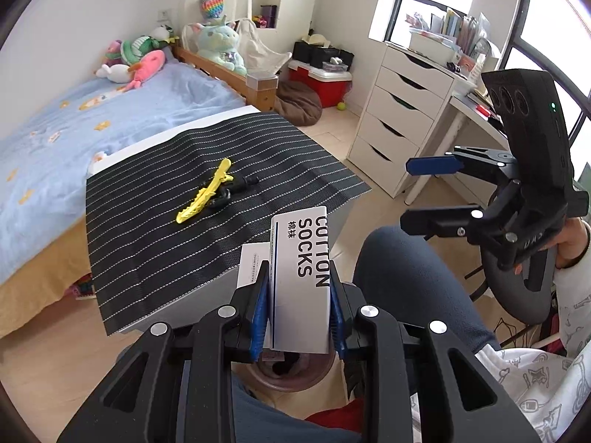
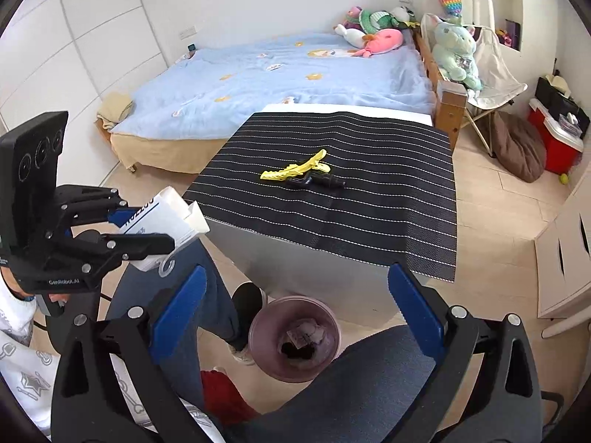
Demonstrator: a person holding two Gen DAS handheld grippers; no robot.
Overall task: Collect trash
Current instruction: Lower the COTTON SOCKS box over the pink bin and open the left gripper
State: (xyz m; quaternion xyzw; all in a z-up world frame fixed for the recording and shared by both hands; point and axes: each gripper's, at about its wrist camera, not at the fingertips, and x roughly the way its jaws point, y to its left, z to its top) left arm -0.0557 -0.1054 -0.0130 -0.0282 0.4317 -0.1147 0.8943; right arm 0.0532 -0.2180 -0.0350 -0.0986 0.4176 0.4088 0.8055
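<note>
White card with big black letters saying COTTON SOCKS sits tight between the blue pads of the left gripper [image 1: 299, 295]; this sock box [image 1: 301, 277] is the trash, and the pads press on both of its long sides; a second thin white sheet peeks out on the box's left side; the box is up in the air, over the person's lap and just in front of the table edge.

Down on the floor, between the person's knees, stands a round purple trash bin [image 2: 295, 343]; it has some crumpled bits inside; in the left wrist view the bin shows just under the held box.

The right gripper [image 2: 295, 291] has its jaws spread very wide with nothing between them; the bin and a black shoe [image 2: 245, 301] show in the gap, far below; in the left wrist view this gripper is off to the right, held by a hand [image 1: 570, 240] in a white printed sleeve.

On the table lies a black mat with white stripes [image 2: 332, 203]; a yellow hair clip [image 2: 295, 169] rests near the middle of the mat, and a black hair clip [image 2: 317, 181] touches it on the near side.

Behind the table is a bed with a light blue blanket [image 2: 277, 81]; soft toys are piled at its head; a white chest of drawers [image 1: 402, 118] stands by the window.
</note>
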